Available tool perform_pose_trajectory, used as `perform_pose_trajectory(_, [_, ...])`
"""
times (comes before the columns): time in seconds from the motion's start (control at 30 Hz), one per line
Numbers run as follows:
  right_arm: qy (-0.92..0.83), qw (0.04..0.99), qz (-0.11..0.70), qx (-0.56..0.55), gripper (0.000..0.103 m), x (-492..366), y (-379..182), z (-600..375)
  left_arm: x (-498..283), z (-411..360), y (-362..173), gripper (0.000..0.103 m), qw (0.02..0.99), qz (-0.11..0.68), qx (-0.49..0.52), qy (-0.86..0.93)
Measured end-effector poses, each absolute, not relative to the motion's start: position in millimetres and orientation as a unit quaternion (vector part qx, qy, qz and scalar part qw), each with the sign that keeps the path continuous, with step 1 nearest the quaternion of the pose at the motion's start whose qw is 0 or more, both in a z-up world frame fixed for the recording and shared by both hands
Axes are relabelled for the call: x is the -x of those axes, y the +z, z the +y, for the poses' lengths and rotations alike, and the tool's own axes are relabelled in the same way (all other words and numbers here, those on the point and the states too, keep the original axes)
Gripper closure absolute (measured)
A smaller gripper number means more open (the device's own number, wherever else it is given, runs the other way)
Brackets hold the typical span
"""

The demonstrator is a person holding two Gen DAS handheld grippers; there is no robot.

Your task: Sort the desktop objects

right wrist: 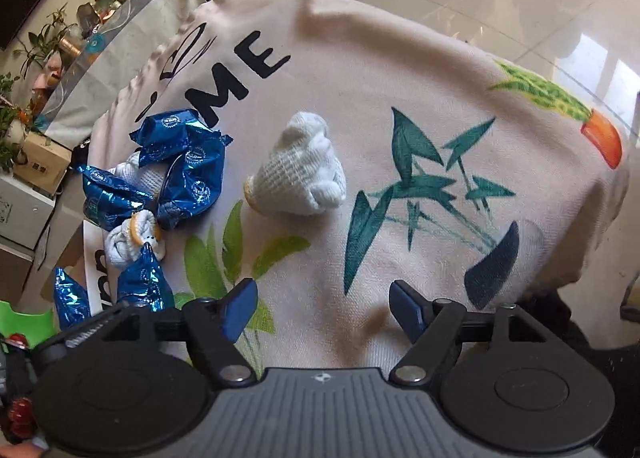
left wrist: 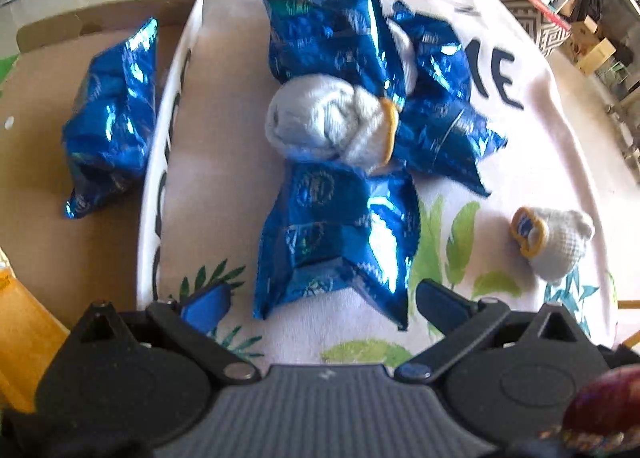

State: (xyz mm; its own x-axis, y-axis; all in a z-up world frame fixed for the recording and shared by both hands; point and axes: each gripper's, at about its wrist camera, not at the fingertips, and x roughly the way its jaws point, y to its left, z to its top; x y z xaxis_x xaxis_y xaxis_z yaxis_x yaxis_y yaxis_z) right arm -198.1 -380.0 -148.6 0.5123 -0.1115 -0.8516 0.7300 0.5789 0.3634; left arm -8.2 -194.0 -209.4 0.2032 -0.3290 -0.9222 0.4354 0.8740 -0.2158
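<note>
Several blue foil packets [left wrist: 336, 242] lie in a heap on the printed white cloth [left wrist: 216, 194]. A rolled white glove with a yellow cuff [left wrist: 328, 122] rests on top of the heap, and another rolled glove [left wrist: 556, 242] lies apart to the right. My left gripper [left wrist: 324, 304] is open, and the nearest packet's lower end lies between its fingers, which do not press on it. One more blue packet [left wrist: 112, 118] sits on the cardboard [left wrist: 60, 258] to the left. In the right wrist view my right gripper [right wrist: 324, 310] is open over bare cloth with nothing between its fingers. A rolled glove [right wrist: 300, 174] lies ahead of it, and the packet heap [right wrist: 180, 162] is to its left.
The cloth [right wrist: 400, 78] drapes over the table edges, with tiled floor beyond. A yellow envelope [left wrist: 24, 334] lies near the cardboard's front left. A shiny red object [left wrist: 600, 406] shows at the lower right of the left wrist view. Shelves with plants [right wrist: 48, 50] stand at the far left.
</note>
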Motion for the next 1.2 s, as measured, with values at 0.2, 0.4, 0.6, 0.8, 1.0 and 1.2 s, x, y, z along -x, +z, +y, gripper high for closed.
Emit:
perform_pose_trajectory(0.2, [-0.275, 0.795, 0.409, -0.354, 0.025, 190, -147, -379, 9, -205, -201, 0.000, 0.792, 0.554, -0.058, -0.252])
perform_pose_trajectory(0.4, [-0.284, 0.803, 0.393, -0.346, 0.019, 187, -145, -385, 10, -223, -203, 0.000, 0.795, 0.547, -0.078, -0.250])
perform_pose_trajectory(0.6, [-0.287, 0.815, 0.376, -0.336, 0.014, 183, -142, -390, 11, -230, -206, 0.000, 0.792, 0.554, -0.086, -0.244])
perform_pose_trajectory(0.8, [-0.286, 0.822, 0.377, -0.317, 0.012, 175, -146, -391, 9, -232, -210, 0.000, 0.790, 0.561, -0.088, -0.229])
perform_pose_trajectory(1.0, [-0.289, 0.824, 0.375, -0.312, 0.009, 168, -151, -395, 9, -230, -209, 0.000, 0.791, 0.564, -0.080, -0.223])
perform_pose_trajectory(1.2, [-0.290, 0.816, 0.378, -0.326, 0.009, 164, -161, -398, 5, -229, -210, 0.000, 0.792, 0.568, -0.074, -0.212])
